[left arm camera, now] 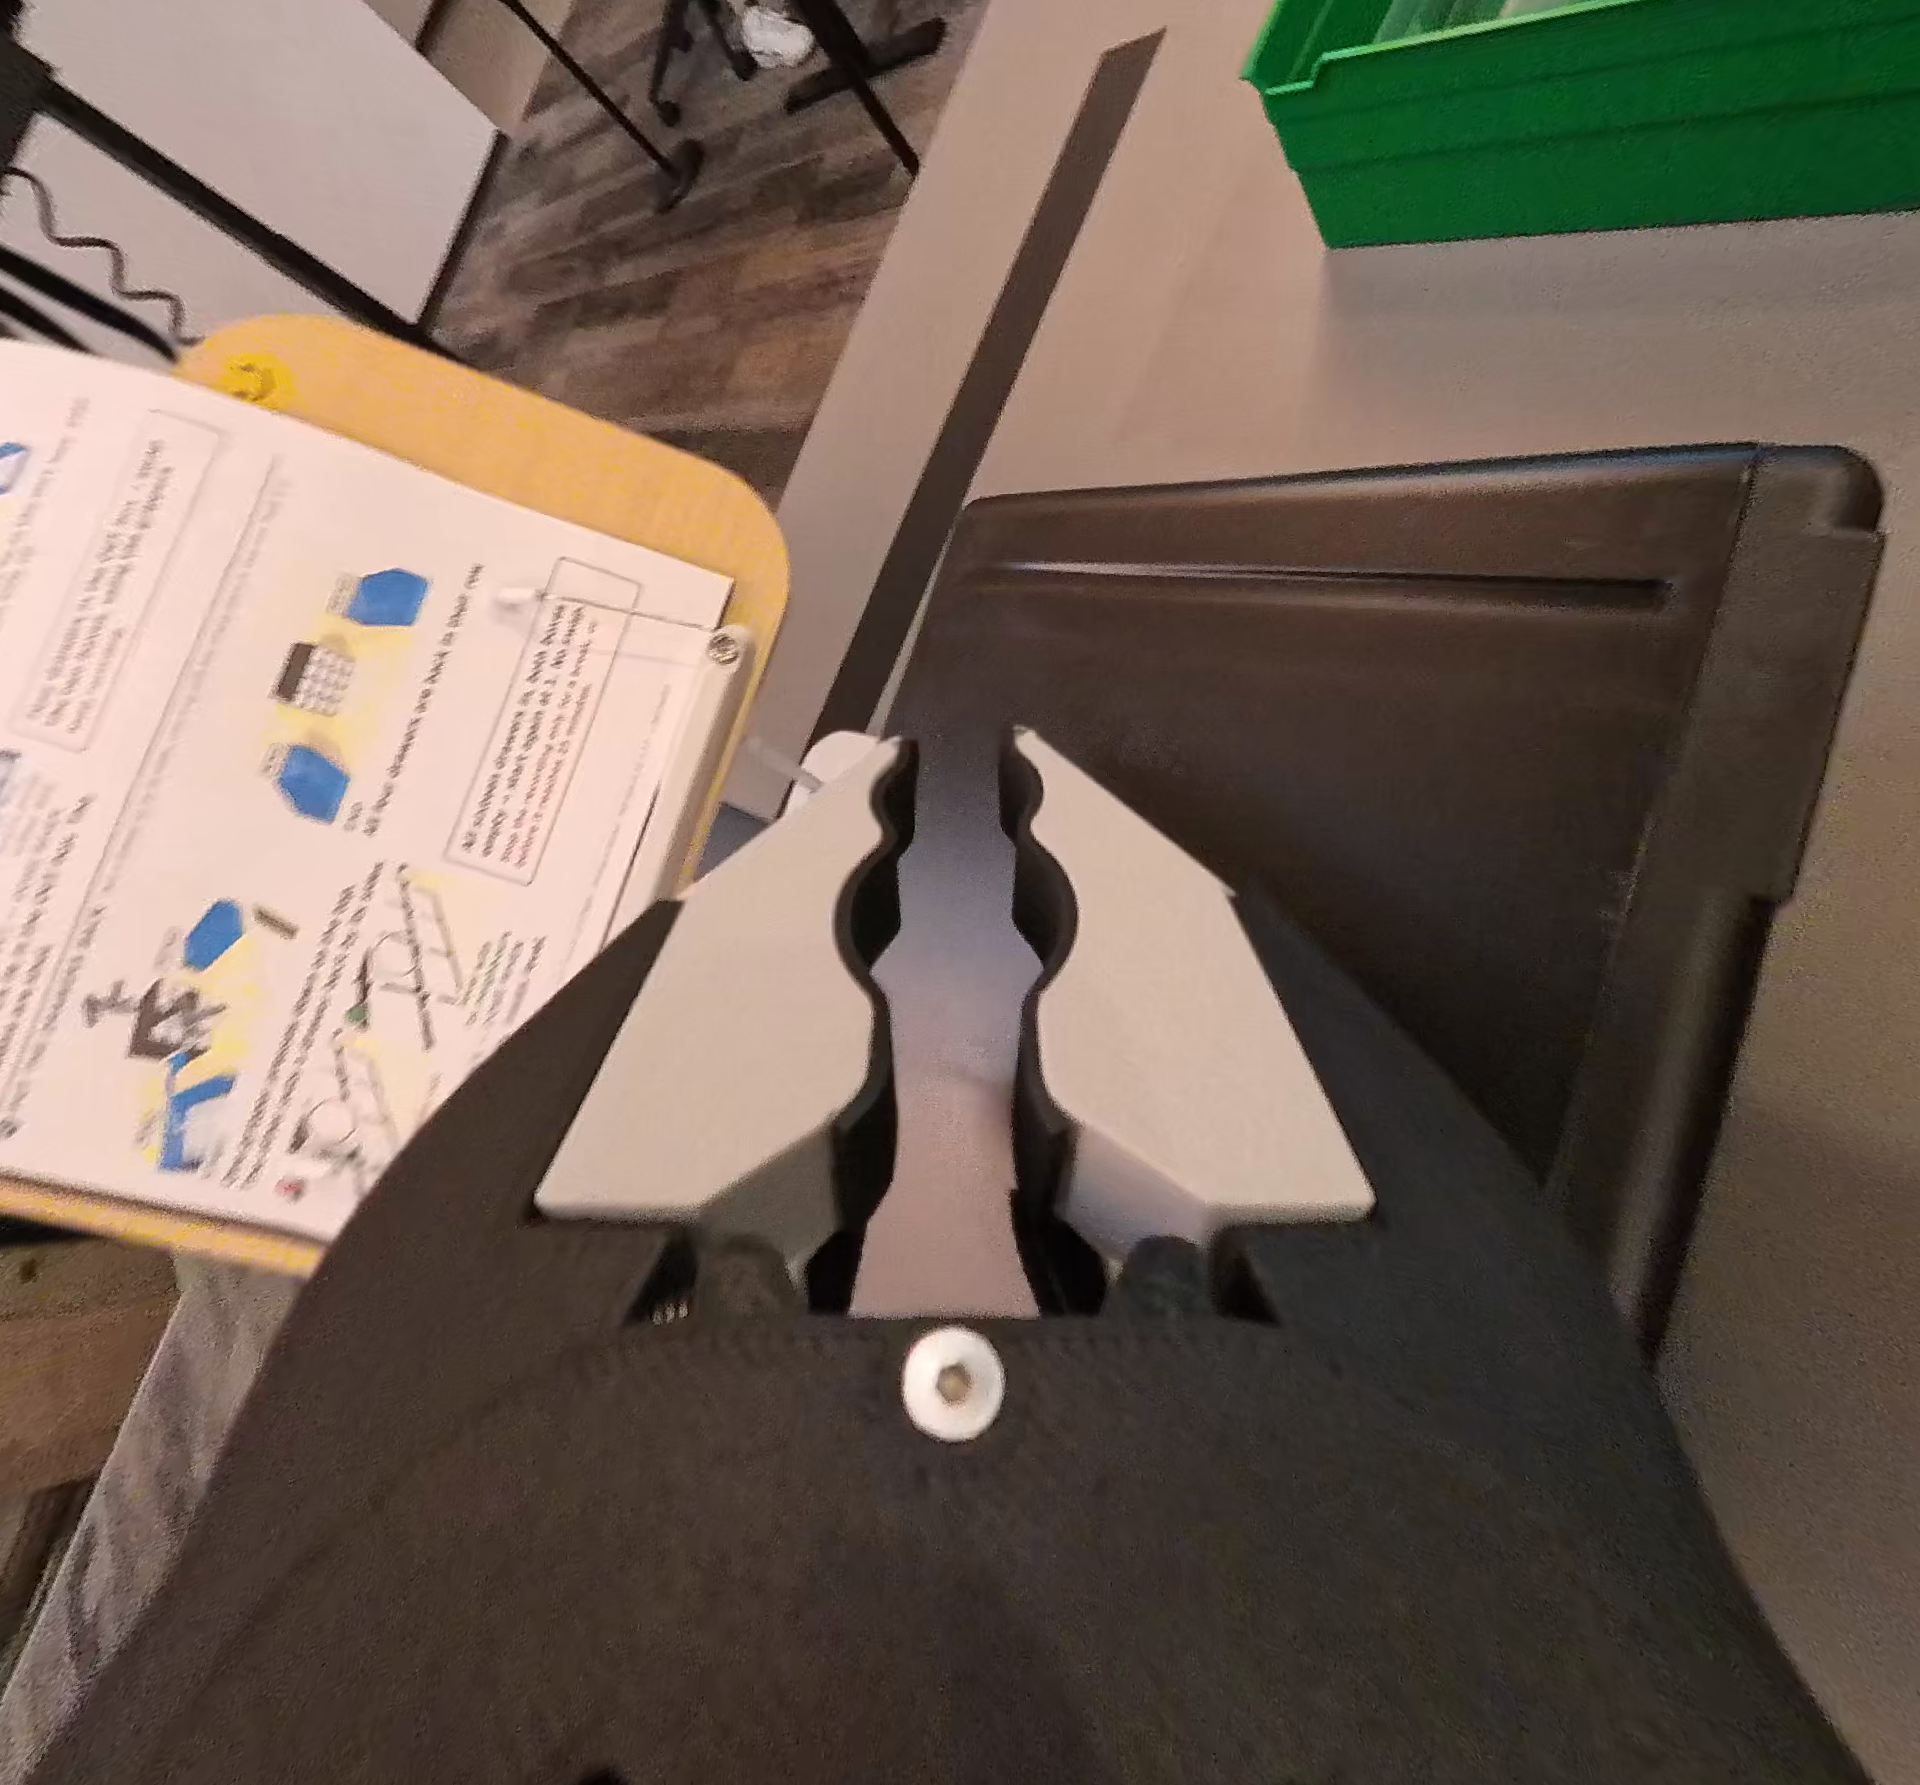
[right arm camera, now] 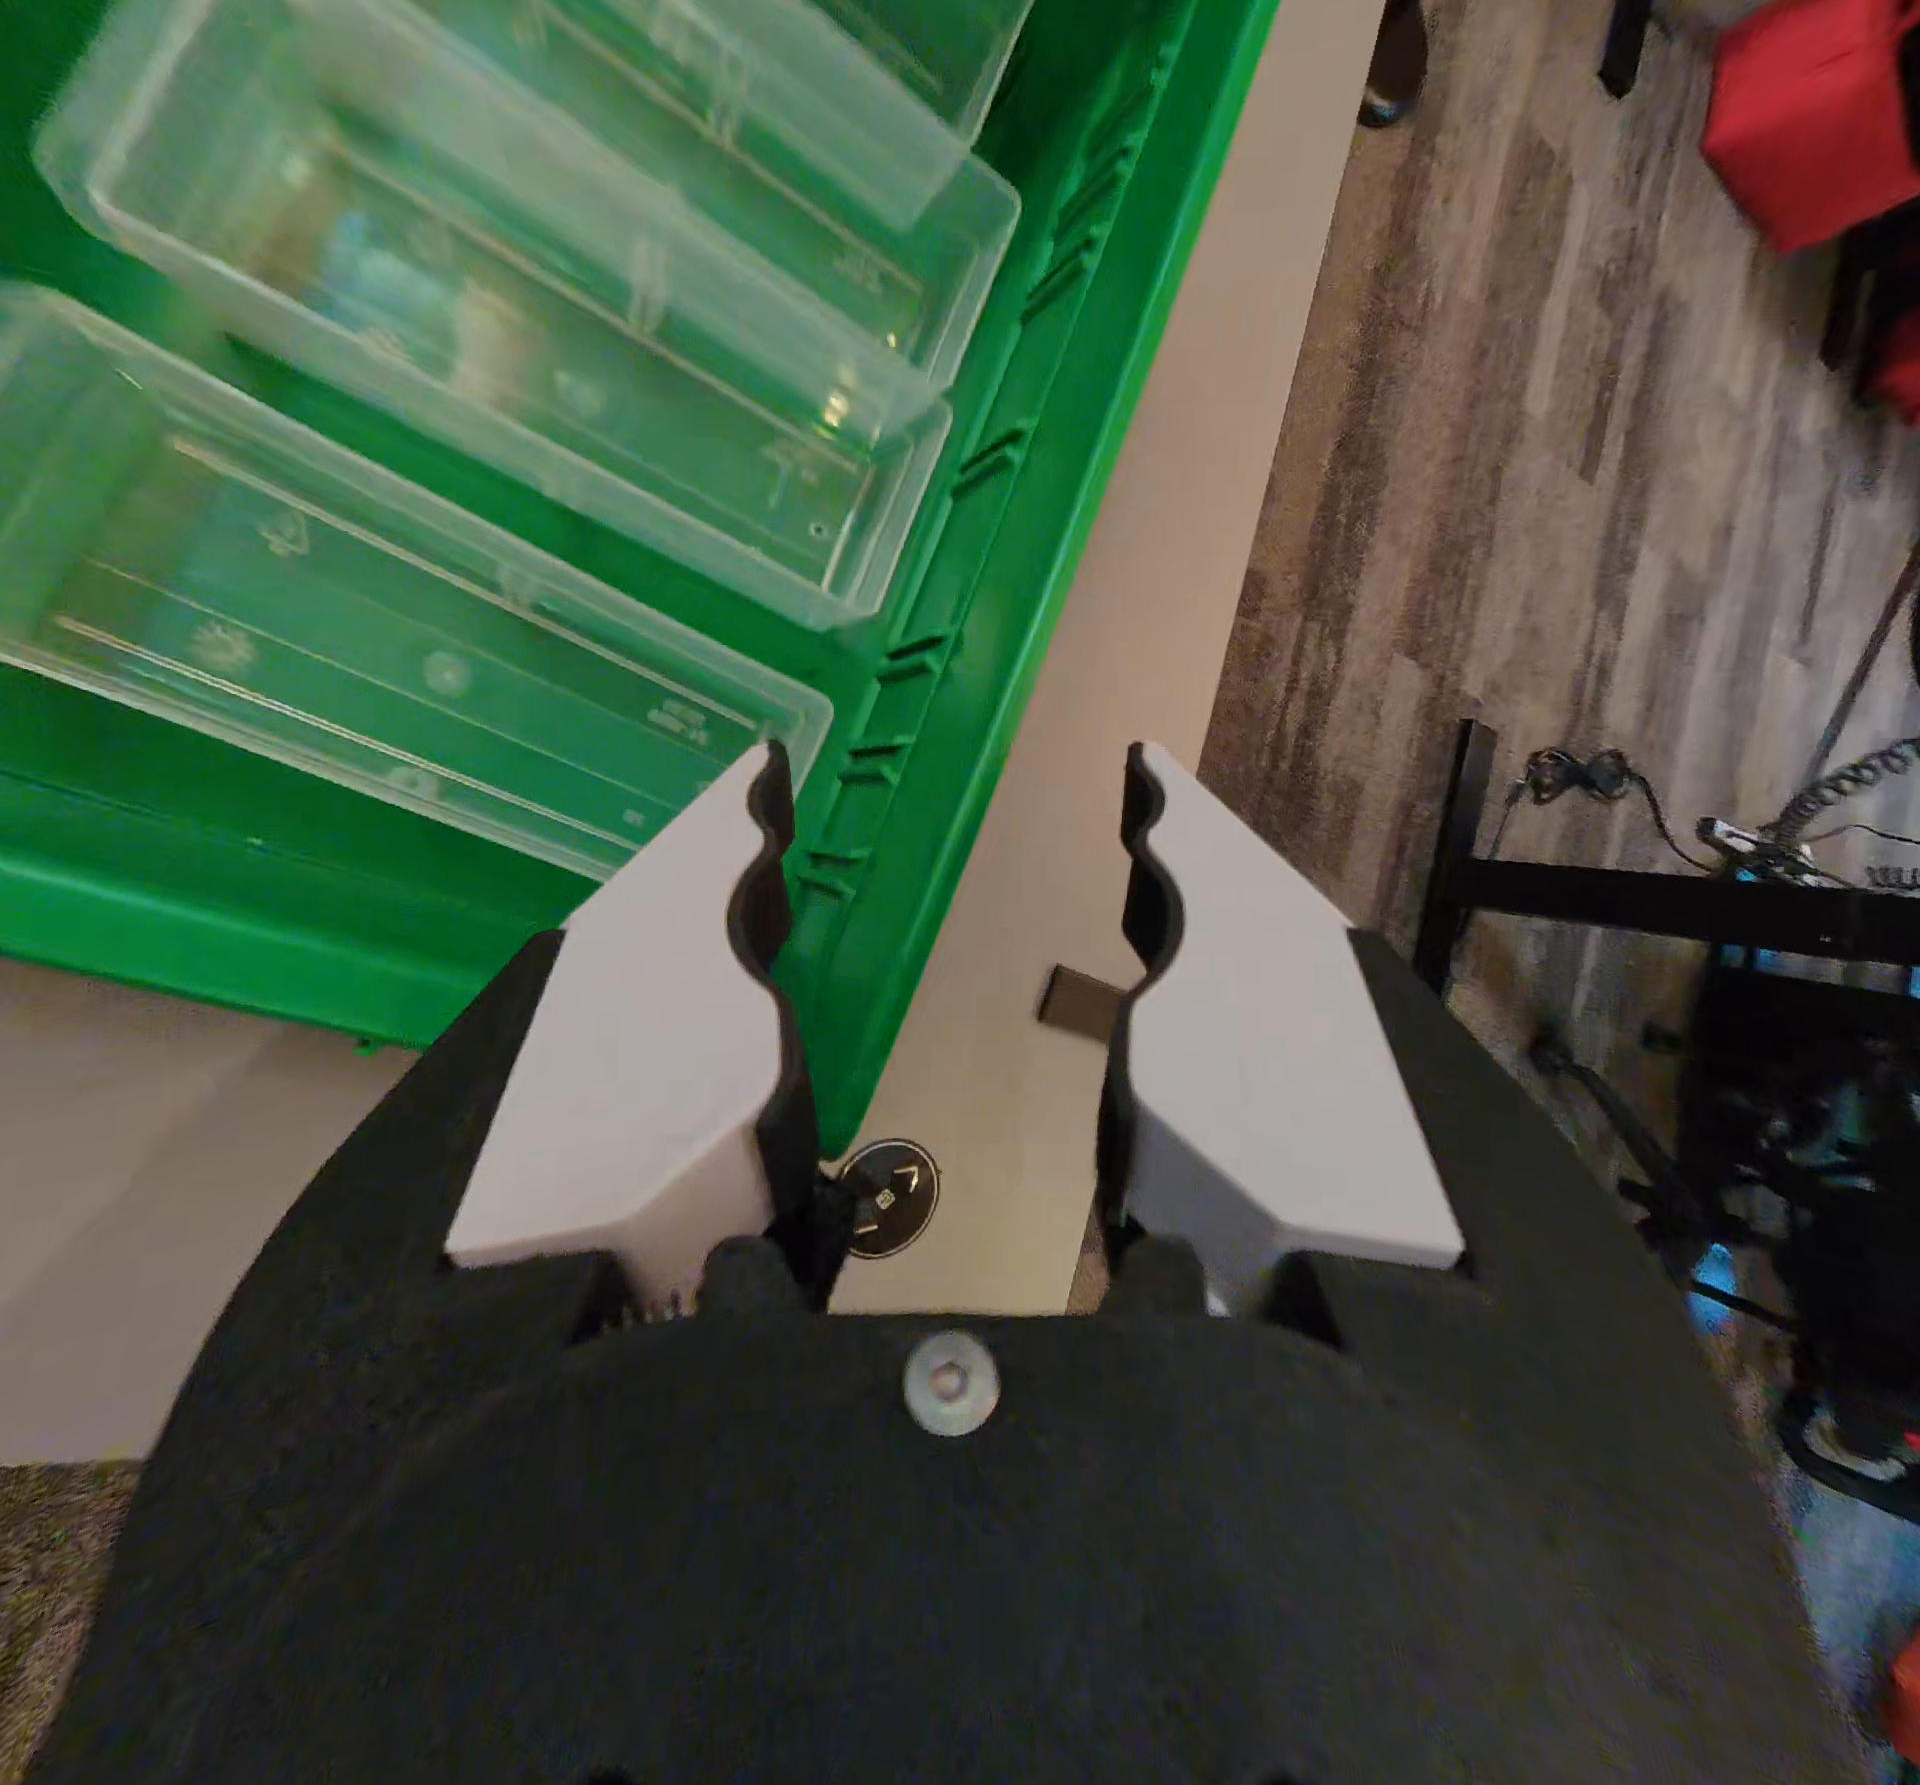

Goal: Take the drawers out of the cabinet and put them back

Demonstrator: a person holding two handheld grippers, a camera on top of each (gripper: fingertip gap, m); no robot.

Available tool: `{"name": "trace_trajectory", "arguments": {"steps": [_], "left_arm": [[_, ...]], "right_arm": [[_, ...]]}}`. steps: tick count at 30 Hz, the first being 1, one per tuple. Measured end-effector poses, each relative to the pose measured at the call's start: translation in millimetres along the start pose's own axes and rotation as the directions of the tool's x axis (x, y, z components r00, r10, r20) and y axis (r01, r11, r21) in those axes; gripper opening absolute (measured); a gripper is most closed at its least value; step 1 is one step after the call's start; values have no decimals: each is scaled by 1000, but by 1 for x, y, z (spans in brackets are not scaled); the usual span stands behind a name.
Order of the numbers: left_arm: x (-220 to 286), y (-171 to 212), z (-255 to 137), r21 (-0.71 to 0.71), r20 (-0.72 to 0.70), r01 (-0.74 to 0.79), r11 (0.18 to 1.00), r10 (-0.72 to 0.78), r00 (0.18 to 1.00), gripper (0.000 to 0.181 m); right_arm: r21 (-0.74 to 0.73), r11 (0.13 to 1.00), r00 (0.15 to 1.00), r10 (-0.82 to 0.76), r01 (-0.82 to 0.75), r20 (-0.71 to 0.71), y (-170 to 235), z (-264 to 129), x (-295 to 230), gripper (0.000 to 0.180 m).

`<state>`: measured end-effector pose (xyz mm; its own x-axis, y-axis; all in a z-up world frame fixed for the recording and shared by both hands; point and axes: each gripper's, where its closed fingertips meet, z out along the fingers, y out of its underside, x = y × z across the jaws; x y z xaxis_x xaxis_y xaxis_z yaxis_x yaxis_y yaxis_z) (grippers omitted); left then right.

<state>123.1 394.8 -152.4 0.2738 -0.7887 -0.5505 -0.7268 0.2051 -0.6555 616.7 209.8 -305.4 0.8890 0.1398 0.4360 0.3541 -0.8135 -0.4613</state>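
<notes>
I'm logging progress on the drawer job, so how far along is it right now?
Done: at least three clear drawers lie in the green bin, out of the black cabinet. In hand: nothing; the left gripper is nearly closed above the cabinet's top, and the right gripper is open over the bin's edge. Left: putting the drawers back; any still inside can't be seen.

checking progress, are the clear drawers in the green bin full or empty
Empty. Through the walls of the clear drawers in the green bin only bare bottoms and green show.
</notes>
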Motion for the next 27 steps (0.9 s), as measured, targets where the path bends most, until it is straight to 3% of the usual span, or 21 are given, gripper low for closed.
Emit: {"name": "trace_trajectory", "arguments": {"steps": [4, 6, 14, 24, 27], "left_arm": [[-22, 17, -43, 4, 109, 30, 1000, -30, 994, 16], [-36, 36, -68, -5, 167, 66, 998, -64, 984, 17], [-92, 159, -165, -121, 388, 258, 959, -193, 901, 20], [-84, 329, -234, -227, 528, 601, 766, -422, 737, 35], [-78, 368, -249, -231, 557, 686, 690, -484, 675, 39]], "right_arm": [[0, 1000, 1000, 10, -10, -14, 9, 13, -11, 44], [3, 1000, 999, -11, 11, -48, 10, 17, -12, 42], [51, 997, 995, 54, -49, -89, 5, 19, -8, 31], [33, 998, 993, 54, -51, -108, 10, 23, -7, 39], [55, 985, 985, 165, -163, -55, 9, 24, -6, 26]]}}
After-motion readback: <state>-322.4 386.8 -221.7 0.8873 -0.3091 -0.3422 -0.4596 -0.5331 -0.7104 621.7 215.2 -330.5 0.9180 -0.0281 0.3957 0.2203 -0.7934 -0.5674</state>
